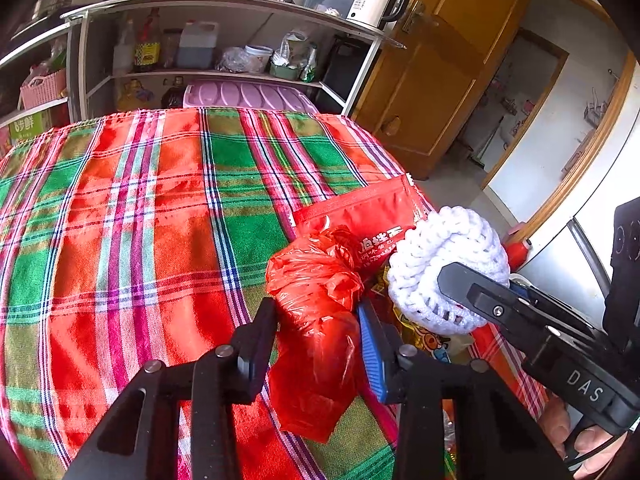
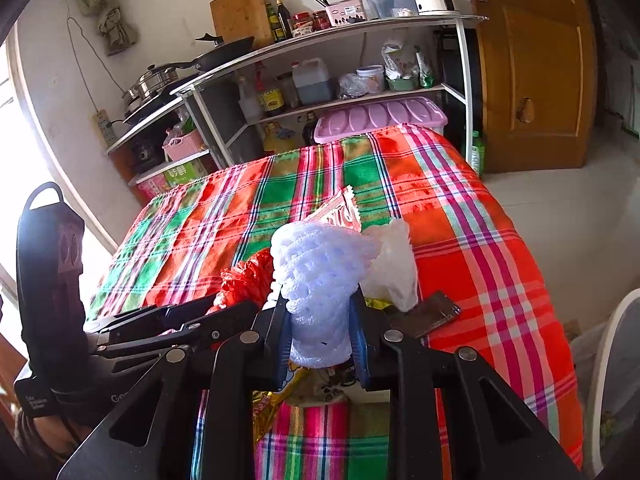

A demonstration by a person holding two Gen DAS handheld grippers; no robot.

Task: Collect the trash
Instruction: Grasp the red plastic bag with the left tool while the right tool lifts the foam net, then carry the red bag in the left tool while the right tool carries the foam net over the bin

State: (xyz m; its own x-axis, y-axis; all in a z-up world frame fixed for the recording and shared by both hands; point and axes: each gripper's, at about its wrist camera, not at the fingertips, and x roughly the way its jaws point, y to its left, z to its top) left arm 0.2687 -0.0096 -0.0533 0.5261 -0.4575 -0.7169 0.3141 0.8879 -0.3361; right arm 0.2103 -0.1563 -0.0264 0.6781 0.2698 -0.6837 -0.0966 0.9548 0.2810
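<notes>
Right wrist: right gripper (image 2: 320, 336) clamping white foam net (image 2: 320, 280), left gripper (image 1: 320, 344) pinching red bag (image 1: 316, 320).

The white foam net (image 2: 320, 280) hides most of the wrappers behind it in the right wrist view; only a corner of the silver-edged packet (image 2: 340, 210) shows above it. The lower end of the red plastic bag (image 1: 316, 320) runs behind the left claw (image 1: 316, 344). Under the net, the yellow wrapper (image 1: 424, 336) is mostly covered, its print too broken up to read. The dark flat thing (image 2: 434, 314) on the surface (image 2: 500, 260) is half hidden by the white bag (image 2: 394, 264). Shelf bottle labels (image 1: 146, 52) are too small to read.
</notes>
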